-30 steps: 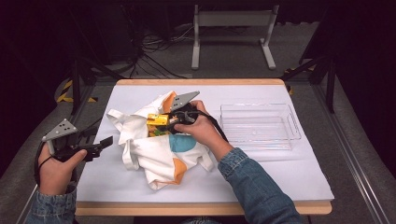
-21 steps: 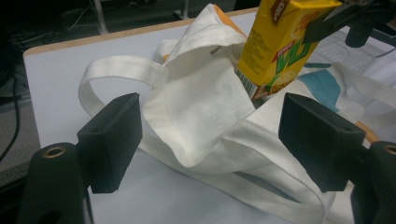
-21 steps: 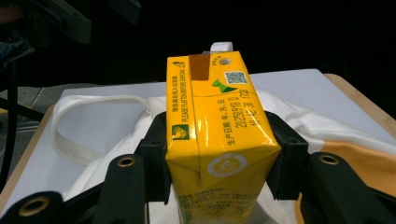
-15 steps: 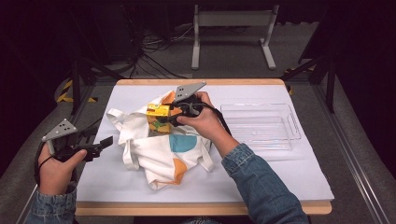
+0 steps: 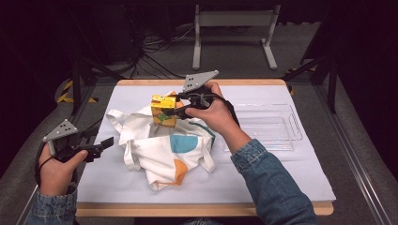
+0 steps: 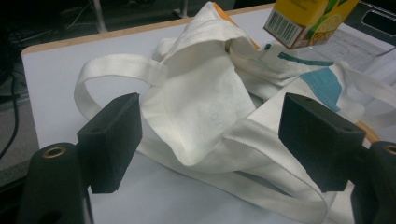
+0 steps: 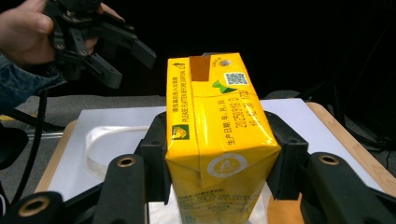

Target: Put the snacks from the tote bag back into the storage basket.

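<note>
On the white mat point(image 5: 117, 187) that covers the wooden table point(image 5: 197, 209), a white cloth bag point(image 5: 162, 147) lies in a crumpled heap, with blue and orange patches on it and its long straps spread out to the sides. Above the far side of the bag, the right gripper point(image 5: 171, 112) holds a yellow drink carton point(image 5: 163, 110) up in the air, clear of the cloth. In the right gripper view, the two black jaws press on both sides of the carton point(image 7: 215, 140), so the claw is closed tight around it, and the carton's top with a small brown patch and printed numbers faces the camera. The person's right hand point(image 5: 213, 112) wraps the handle, and a blue denim sleeve point(image 5: 272, 187) comes in from the bottom edge. At the left side of the table, the left hand point(image 5: 56, 164) holds the left gripper point(image 5: 108, 142) just beside the bag, with its tips pointing at the cloth. In the left gripper view, its jaws stand wide apart with nothing between them, and the bag point(image 6: 210, 116) and one looped strap lie on the mat in front of them, while the bottom of the carton point(image 6: 308, 21) hangs in the top right corner. On the right side of the mat, well apart from the bag, sits a clear plastic tray point(image 5: 293, 129).
</note>
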Available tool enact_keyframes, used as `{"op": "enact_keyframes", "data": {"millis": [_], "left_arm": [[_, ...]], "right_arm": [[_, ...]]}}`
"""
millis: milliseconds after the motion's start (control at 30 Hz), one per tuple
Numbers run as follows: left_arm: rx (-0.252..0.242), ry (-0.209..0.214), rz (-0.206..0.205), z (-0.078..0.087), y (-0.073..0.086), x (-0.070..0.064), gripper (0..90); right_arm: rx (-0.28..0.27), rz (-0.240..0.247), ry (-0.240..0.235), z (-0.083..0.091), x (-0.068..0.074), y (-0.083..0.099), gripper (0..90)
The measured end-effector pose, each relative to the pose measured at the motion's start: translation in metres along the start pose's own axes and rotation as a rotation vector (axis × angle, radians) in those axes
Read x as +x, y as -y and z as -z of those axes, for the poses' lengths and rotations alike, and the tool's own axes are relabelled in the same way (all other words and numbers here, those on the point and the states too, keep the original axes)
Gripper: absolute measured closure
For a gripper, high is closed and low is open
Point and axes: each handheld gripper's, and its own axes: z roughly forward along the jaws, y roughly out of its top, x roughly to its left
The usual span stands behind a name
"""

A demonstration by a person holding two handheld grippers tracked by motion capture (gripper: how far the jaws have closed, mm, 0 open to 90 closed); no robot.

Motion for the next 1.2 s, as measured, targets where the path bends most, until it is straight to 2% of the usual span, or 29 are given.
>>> {"op": "enact_keyframes", "data": {"millis": [433, 667, 800, 833, 1200], "left_arm": [[0.002, 0.0, -0.006, -0.001, 0.0, 0.0, 22.5], [-0.001, 0.003, -0.001, -0.001, -0.001, -0.001, 22.3], [0.001, 0.004, -0.004, -0.002, -0.002, 0.0, 21.9], [0.001, 0.004, -0.002, -0.002, -0.002, 0.0, 21.9], [-0.003, 0.005, -0.006, -0.004, -0.003, 0.0, 20.5]], "right_arm": [[-0.01, 0.011, -0.022, 0.04, 0.001, -0.014, 51.3], [-0.016, 0.008, -0.005, 0.058, 0.0, -0.013, 51.3], [-0.025, 0.002, 0.019, 0.079, -0.001, -0.011, 51.3], [-0.025, 0.002, 0.019, 0.079, -0.001, -0.011, 51.3], [-0.028, -0.021, 0.073, 0.121, -0.006, -0.002, 51.3]]}}
